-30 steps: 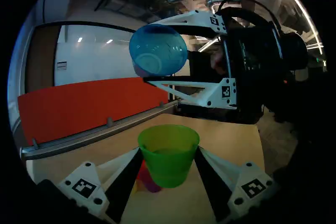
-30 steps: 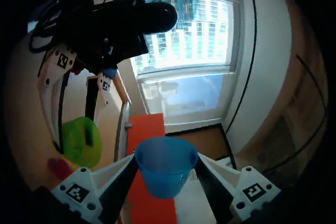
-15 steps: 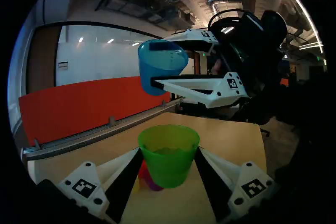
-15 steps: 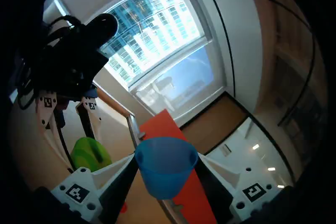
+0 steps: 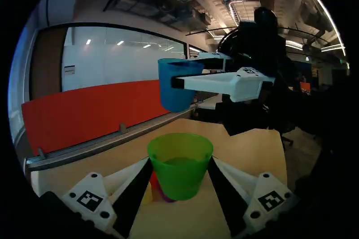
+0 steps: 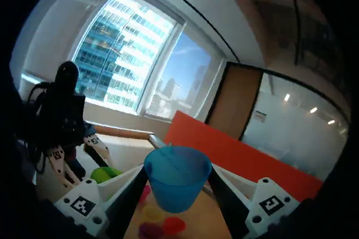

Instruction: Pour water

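**Both cups gripped; blue cup back upright, clear of green cup**

We found the left gripper (image 5: 180, 168) clamped on the green cup (image 5: 180, 174), both fingers pressing its sides, the cup upright and low over the tabletop (image 5: 251, 145). The right gripper (image 6: 177, 172) was likewise closed on the blue cup (image 6: 177, 180), which was held higher and beyond the green cup, with a clear gap between the two.

The tabletop's left side was bounded by a metal rail (image 5: 112, 136) with an orange panel (image 5: 89, 109) behind it. Its far and right edges lay open, and the surface on that side was bare. Coloured discs (image 6: 172, 225) lay on the tabletop below the blue cup.

Against the frame one second earlier, the blue cup had swung from lying tipped on its side to standing level. The green cup had kept its place. We could not tell how much water it held.
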### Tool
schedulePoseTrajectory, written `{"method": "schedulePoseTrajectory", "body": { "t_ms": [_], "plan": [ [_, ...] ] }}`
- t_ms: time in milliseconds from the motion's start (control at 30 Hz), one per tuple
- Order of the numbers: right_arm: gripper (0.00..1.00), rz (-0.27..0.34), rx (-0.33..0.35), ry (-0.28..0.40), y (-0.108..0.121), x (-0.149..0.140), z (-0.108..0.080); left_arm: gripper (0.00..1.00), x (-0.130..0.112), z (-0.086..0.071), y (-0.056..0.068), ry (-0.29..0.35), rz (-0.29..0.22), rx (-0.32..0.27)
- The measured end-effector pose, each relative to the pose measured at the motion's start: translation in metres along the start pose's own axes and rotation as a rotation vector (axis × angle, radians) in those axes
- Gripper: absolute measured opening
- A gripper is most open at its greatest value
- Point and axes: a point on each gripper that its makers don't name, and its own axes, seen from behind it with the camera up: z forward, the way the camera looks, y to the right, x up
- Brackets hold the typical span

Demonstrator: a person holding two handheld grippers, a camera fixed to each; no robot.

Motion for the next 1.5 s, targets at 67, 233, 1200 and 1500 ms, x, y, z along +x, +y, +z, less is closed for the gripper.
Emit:
{"method": "schedulePoseTrajectory", "body": {
  "t_ms": [67,233,1200,1500],
  "plan": [
    [0.91,0.061,0.009,0.002,0.0,0.0,-0.002,0.83,0.0,0.0,-0.001,-0.003,0.0,0.002],
    [0.91,0.167,0.027,0.001,0.001,0.0,-0.004,0.83,-0.002,0.0,-0.004,-0.009,0.003,0.009],
    [0.91,0.242,0.164,-0.195,-0.021,-0.118,-0.031,0.83,-0.076,0.001,-0.042,-0.248,0.033,0.08],
    [0.91,0.245,0.242,-0.287,-0.045,-0.172,-0.034,0.83,-0.115,0.001,-0.046,-0.357,0.041,0.067]
  ]
}}
